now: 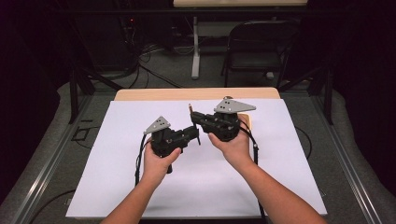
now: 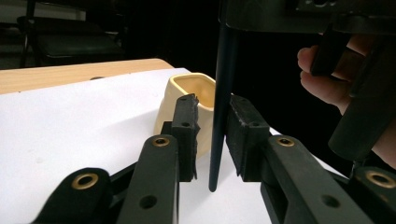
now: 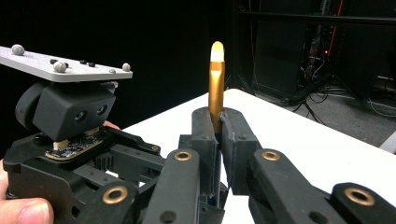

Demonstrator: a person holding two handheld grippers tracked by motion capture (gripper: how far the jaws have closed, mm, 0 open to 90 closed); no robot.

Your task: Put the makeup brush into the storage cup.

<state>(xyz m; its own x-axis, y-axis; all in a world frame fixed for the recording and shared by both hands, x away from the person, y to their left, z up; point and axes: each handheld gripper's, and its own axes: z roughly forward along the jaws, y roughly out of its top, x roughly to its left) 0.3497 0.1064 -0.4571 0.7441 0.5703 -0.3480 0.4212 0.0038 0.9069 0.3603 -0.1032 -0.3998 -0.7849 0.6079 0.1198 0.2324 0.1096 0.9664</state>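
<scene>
My right gripper (image 1: pixel 193 116) (image 3: pixel 219 128) is shut on a pen (image 3: pixel 215 88) that stands upright, its gold upper part and pale tip rising above the pads. The pen's dark lower barrel (image 2: pixel 223 93) hangs down between the pads of my left gripper (image 1: pixel 196 135) (image 2: pixel 212 135). A thin gap shows on each side of it, so the left jaws are open around it. Both grippers are held by hands above the middle of a white sheet (image 1: pixel 116 177), tips meeting. A cream cup (image 2: pixel 184 93) stands on the sheet just beyond the left jaws.
The white sheet covers a wooden table (image 1: pixel 187 93) with its far edge bare. Behind the table are a folding chair (image 1: pixel 257 46), a white table leg (image 1: pixel 195 51) and cables on the floor. Metal rails run along both sides.
</scene>
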